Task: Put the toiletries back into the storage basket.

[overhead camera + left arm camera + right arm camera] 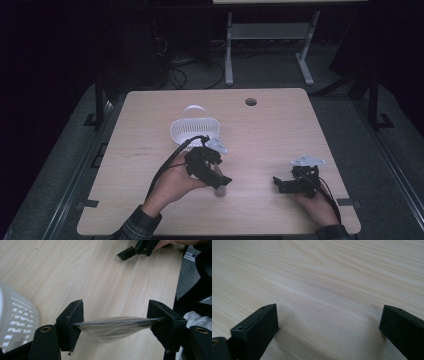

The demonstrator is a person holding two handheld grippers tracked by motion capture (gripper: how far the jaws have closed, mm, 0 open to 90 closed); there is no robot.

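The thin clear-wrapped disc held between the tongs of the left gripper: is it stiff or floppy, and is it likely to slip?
The disc spans flat between the left tongs without sagging, so it is probably stiff. Its clear wrap bulges loosely underneath and looks glossy, so it may slip. Being so thin, it is likely light.

Open pale wooden tabletop lies between both tongs and ahead of the right tongs; the white slotted plastic basket blocks the left tongs' far side.
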